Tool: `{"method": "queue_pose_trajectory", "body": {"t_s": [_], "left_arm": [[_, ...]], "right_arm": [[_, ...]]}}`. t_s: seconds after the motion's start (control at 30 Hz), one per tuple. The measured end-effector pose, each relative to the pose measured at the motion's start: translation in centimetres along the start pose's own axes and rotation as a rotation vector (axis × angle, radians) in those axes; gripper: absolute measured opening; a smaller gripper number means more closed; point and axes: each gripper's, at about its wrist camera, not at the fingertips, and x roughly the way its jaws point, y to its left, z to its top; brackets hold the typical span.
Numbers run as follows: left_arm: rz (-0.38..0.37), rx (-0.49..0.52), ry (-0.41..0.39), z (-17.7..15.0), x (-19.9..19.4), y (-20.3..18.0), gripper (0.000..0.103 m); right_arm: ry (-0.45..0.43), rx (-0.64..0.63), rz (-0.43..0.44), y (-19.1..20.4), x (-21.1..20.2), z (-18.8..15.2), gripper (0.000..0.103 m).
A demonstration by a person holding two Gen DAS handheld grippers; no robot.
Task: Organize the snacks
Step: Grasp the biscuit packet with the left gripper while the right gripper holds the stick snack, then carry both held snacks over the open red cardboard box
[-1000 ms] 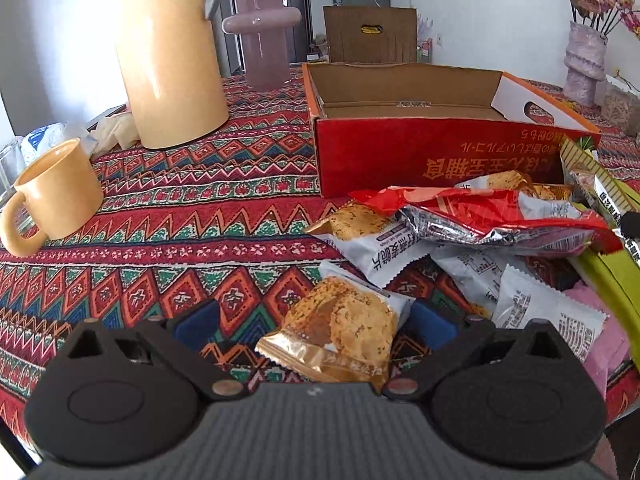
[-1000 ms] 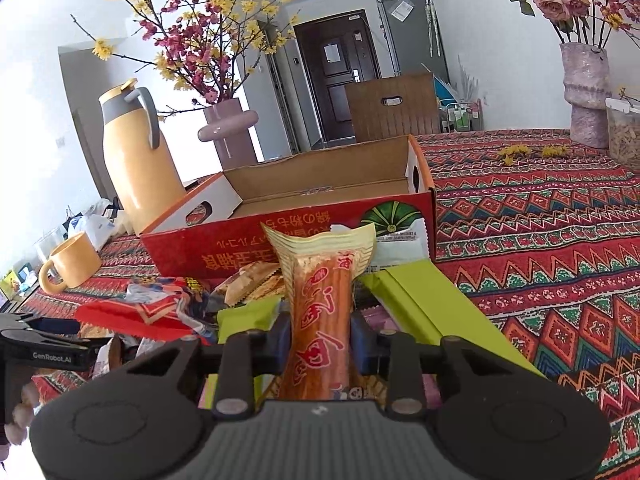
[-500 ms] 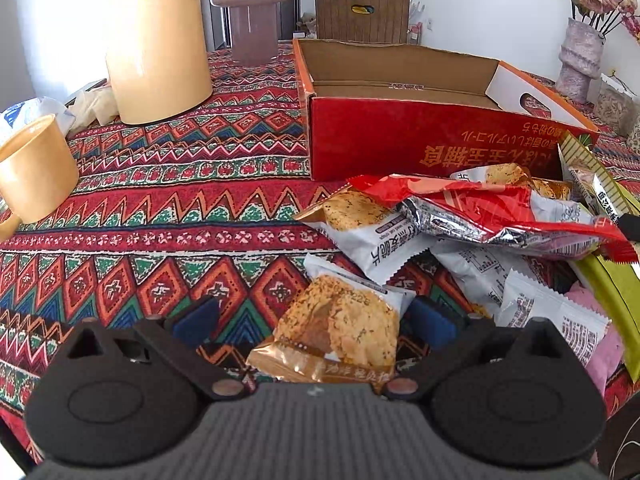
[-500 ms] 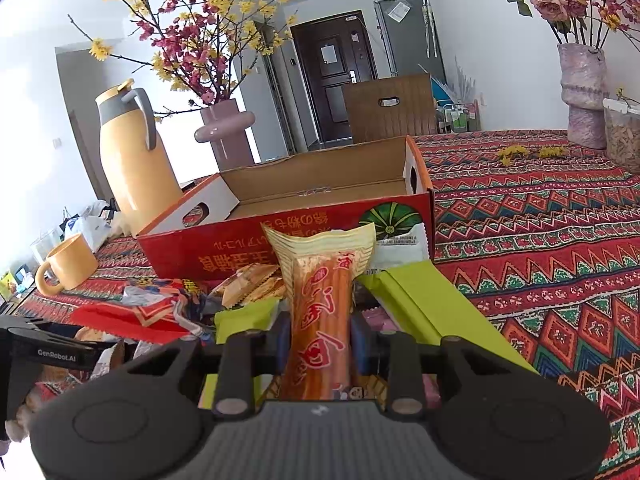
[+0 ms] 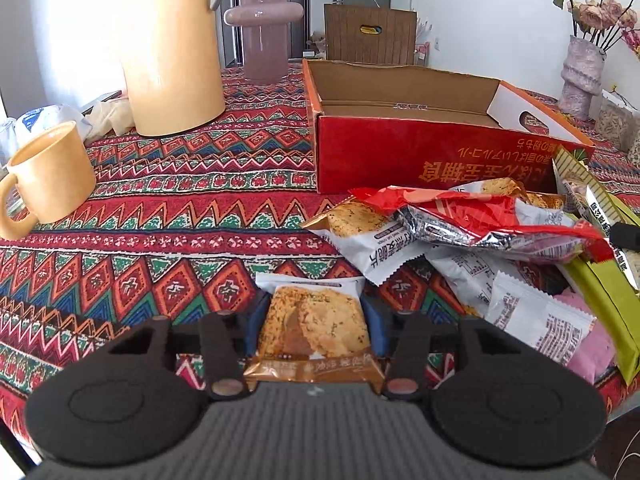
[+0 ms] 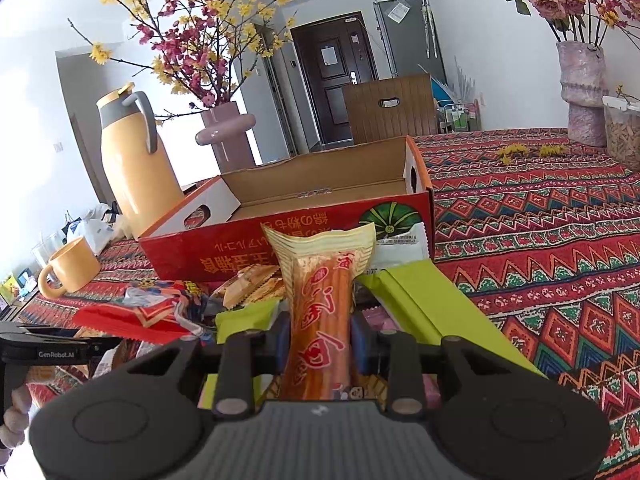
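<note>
Left wrist view: the left claw [image 5: 316, 322] has just been closing, and its blue pads now press on both sides of a cracker packet [image 5: 314, 326], gripping it low over the patterned desk [image 5: 160, 216]. Just beyond and to the right lies a heap of snacks: a white cracker bag [image 5: 372, 236], a torn red wrapper [image 5: 480, 216] on top of it, more white packets [image 5: 532, 320] and a green packet [image 5: 600, 292] near the right edge. Behind the heap stands the open red box [image 5: 420, 160], its inside bare cardboard. A yellow mug [image 5: 48, 176] sits near the desk's left edge, with a tall yellow flask [image 5: 172, 48] and a pink vase [image 5: 264, 28] further back.

Right wrist view: the right claw [image 6: 320, 340] is clenched on a long orange sausage packet [image 6: 324, 300], which stands upright between the pads, its crimped top in front of the red box [image 6: 280, 236]. Green packets [image 6: 420, 304] lie under and beside it, and the red wrapper [image 6: 132, 316] lies to the left. At the left edge, the other gripper's dark body [image 6: 40, 350] shows, with fingers [image 6: 14, 416] of a hand below it. The mug [image 6: 72, 268], flask [image 6: 132, 160] and a vase of blossom branches [image 6: 228, 136] stand along the far left of the desk; another vase [image 6: 580, 92] stands at its far right.
</note>
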Motion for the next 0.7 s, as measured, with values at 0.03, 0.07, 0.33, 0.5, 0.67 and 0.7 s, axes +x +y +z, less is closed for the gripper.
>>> {"method": "queue_pose_trajectory", "body": {"t_s": [0.03, 0.07, 0.33, 0.5, 0.67, 0.7], "left_arm": [[0.001, -0.002, -0.001, 0.0, -0.1, 0.0, 0.049], [0.002, -0.004, -0.003, -0.1, -0.2, 0.0, 0.049], [0.010, -0.015, -0.030, -0.1, -1.5, 0.1, 0.048], [0.003, -0.020, -0.057, 0.3, -2.6, -0.1, 0.048], [-0.016, -0.021, -0.101, 1.2, -3.8, -0.8, 0.048], [-0.020, -0.022, -0.111, 1.5, -4.0, -1.0, 0.048]], "right_arm": [[0.000, 0.000, 0.000, 0.0, 0.0, 0.0, 0.030], [-0.001, 0.000, 0.000, 0.0, 0.0, 0.0, 0.030], [-0.014, -0.013, -0.007, 0.1, -0.2, 0.0, 0.030], [-0.031, -0.019, -0.005, 0.3, -0.8, 0.1, 0.030], [-0.062, -0.029, -0.008, 0.7, -1.5, 0.7, 0.030], [-0.068, -0.032, -0.007, 0.7, -1.7, 0.8, 0.030]]}}
